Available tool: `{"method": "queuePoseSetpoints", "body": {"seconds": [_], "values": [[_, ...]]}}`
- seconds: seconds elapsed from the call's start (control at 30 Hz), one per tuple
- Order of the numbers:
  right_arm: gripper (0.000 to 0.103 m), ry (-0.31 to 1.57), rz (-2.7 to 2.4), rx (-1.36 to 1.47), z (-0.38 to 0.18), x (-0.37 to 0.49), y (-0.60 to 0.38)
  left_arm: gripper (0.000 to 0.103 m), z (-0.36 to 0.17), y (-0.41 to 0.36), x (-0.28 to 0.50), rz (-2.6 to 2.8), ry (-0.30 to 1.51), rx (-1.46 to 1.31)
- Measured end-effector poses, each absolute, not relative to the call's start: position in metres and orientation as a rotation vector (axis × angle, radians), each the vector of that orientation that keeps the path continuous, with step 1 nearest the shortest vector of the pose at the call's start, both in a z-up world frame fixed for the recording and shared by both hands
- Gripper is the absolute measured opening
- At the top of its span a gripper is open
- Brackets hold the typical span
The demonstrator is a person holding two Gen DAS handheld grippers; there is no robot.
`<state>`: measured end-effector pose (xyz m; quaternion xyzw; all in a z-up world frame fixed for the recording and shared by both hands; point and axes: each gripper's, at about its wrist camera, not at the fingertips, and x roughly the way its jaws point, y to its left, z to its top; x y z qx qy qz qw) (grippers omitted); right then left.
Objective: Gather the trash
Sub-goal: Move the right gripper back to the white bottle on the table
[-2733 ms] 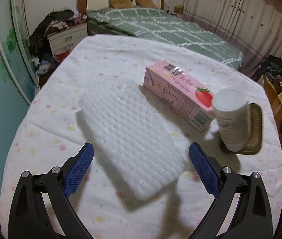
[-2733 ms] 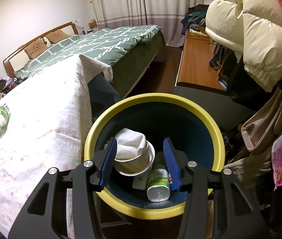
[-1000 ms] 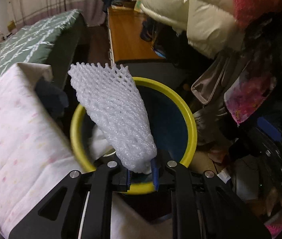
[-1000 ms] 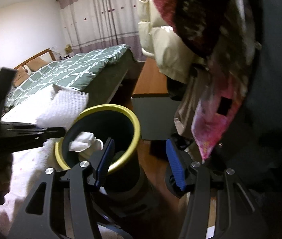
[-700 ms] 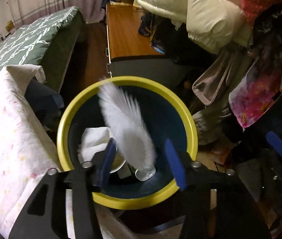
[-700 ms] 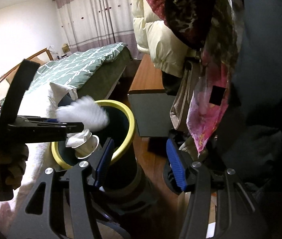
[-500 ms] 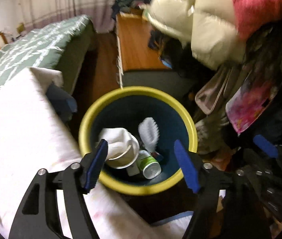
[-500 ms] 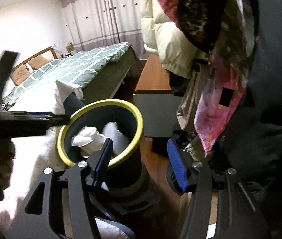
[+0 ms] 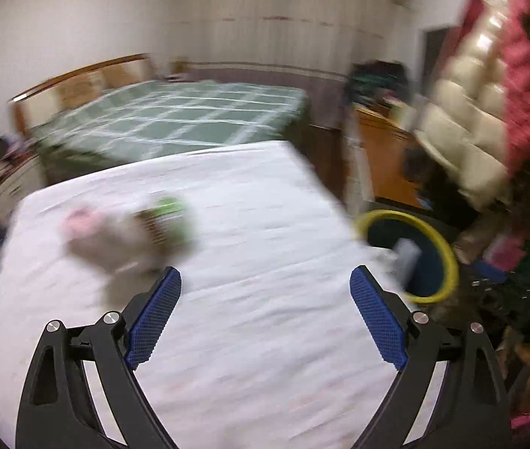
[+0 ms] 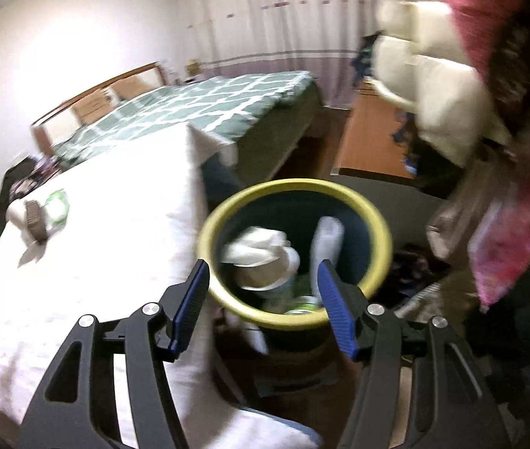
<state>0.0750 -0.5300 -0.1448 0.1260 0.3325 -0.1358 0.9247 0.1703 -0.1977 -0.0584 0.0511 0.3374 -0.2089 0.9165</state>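
White cloth covers the table; the yellow-rimmed bin sits centre frame, foam inside. Blurred leftover trash lies centre-left. Left gripper and right gripper gape empty. Hasty swinging risks knocking items over.

Counter: covered with a white cloth faintly speckled in pastel dots; cloth hangs over the near corner toward the floor. Both views motion-blurred.

On counter, far left area: a pink carton, a brown tray, and a white-and-green container close together; contact between them cannot be told from the blur.

Floor: dark wood. A yellow-rimmed bin stands on it just beside the counter's right edge.
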Motion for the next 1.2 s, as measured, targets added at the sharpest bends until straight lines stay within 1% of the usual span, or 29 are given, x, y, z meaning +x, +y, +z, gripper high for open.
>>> {"method": "queuePoseSetpoints", "body": {"seconds": [0.17,0.33,0.43,0.57,0.73,0.9,1.2], "values": [[0.057,0.695,-0.132,0.195,-0.135,0.116,-0.478,0.091,-0.068,-0.103,0.162,-0.231,0.697,0.013],[0.057,0.693,0.030,0.161,-0.120,0.157,-0.419,0.091,-0.086,-0.058,0.160,-0.203,0.735,-0.065],[0.057,0.703,0.134,0.150,-0.113,0.186,-0.379,0.091,-0.093,-0.045,0.159,-0.215,0.739,-0.081],[0.057,0.687,0.216,0.125,-0.102,0.213,-0.332,0.091,-0.093,-0.040,0.153,-0.184,0.701,-0.052],[0.057,0.666,0.367,0.032,-0.093,0.244,-0.266,0.091,-0.088,-0.020,0.149,-0.130,0.675,-0.062],[0.057,0.678,0.438,-0.089,-0.093,0.281,-0.212,0.091,-0.091,-0.002,0.147,-0.092,0.691,-0.077],[0.057,0.722,0.409,-0.212,-0.115,0.327,-0.181,0.091,-0.099,-0.002,0.146,-0.098,0.725,-0.089]]}}
